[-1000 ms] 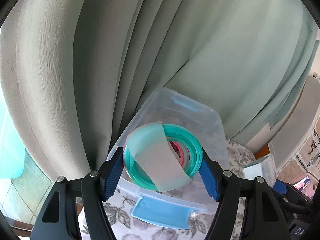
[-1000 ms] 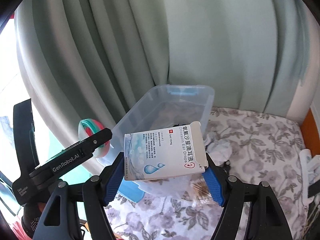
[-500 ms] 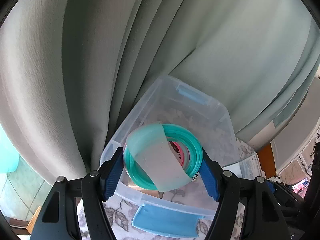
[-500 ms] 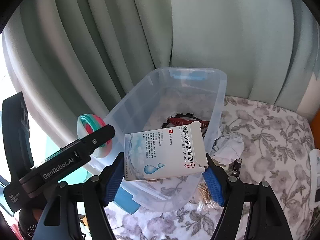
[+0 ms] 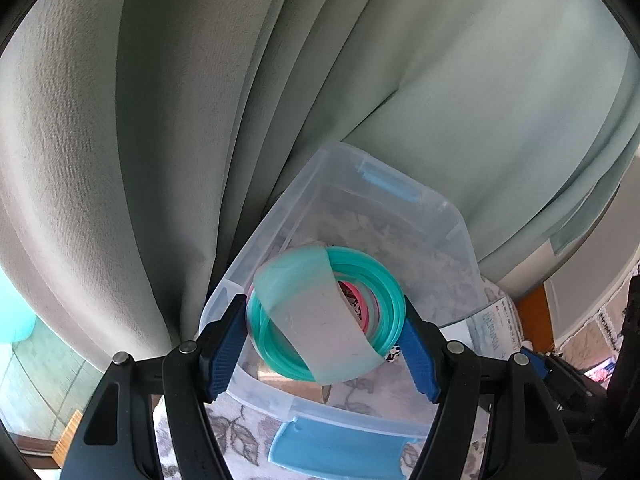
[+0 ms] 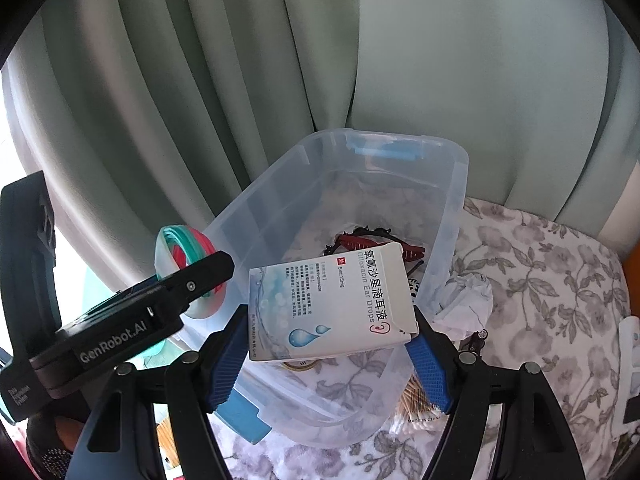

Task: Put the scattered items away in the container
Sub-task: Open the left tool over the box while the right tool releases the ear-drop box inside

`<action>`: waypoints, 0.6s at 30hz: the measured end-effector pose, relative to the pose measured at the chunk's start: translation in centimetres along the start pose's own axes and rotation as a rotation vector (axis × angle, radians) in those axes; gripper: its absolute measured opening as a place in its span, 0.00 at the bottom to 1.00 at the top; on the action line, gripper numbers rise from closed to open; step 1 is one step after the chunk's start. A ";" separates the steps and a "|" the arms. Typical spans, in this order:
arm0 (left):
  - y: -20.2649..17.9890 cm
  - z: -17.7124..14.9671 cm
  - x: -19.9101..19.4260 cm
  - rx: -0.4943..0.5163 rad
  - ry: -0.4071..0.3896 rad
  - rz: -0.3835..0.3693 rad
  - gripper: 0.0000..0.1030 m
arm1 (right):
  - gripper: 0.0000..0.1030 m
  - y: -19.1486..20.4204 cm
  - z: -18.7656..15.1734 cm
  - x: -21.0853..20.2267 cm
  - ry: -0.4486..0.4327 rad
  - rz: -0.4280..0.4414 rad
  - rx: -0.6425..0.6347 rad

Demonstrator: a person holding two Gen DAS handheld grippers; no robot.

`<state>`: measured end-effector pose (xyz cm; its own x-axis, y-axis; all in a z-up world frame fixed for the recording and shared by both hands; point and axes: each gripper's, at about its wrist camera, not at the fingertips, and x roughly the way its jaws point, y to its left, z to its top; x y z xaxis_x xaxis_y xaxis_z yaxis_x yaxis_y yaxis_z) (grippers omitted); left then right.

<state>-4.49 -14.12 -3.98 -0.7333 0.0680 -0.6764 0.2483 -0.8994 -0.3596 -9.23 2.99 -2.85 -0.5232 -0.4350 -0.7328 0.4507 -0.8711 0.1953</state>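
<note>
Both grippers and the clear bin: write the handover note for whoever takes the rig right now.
Left gripper: jaws closed on the teal coil of plastic tubing with a pale paper band, held over the near left corner of the clear plastic storage bin.
Right gripper: jaws closed on the white and blue ear-drops carton, held over the bin's near end.
Done: the dark red hair claw lies in the bin.
Left: release both items into the bin, then collect the crumpled white tissue and the pack of cotton swabs from the floral cloth.
</note>
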 end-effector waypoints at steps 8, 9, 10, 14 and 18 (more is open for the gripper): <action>0.3 0.0 -0.3 -0.026 0.022 -0.021 0.71 | 0.78 0.8 -0.3 0.0 0.014 0.001 -0.043; 0.3 0.0 -0.4 -0.030 0.024 -0.024 0.71 | 0.79 0.9 -0.3 -0.1 0.013 -0.002 -0.051; 0.3 0.1 -0.3 -0.031 0.027 -0.025 0.72 | 0.81 1.0 -0.4 -0.2 0.011 -0.003 -0.057; 0.2 0.3 0.2 -0.029 0.032 -0.028 0.73 | 0.83 1.0 -0.6 -0.6 0.002 -0.004 -0.063; -0.1 0.5 -0.7 -0.018 0.017 -0.038 0.73 | 0.83 0.7 -0.9 -1.2 -0.003 -0.008 -0.052</action>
<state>-4.34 -14.27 -3.13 -0.7320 0.1094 -0.6725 0.2315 -0.8884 -0.3965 -7.64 3.06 -2.40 -0.5292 -0.4289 -0.7321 0.4835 -0.8615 0.1552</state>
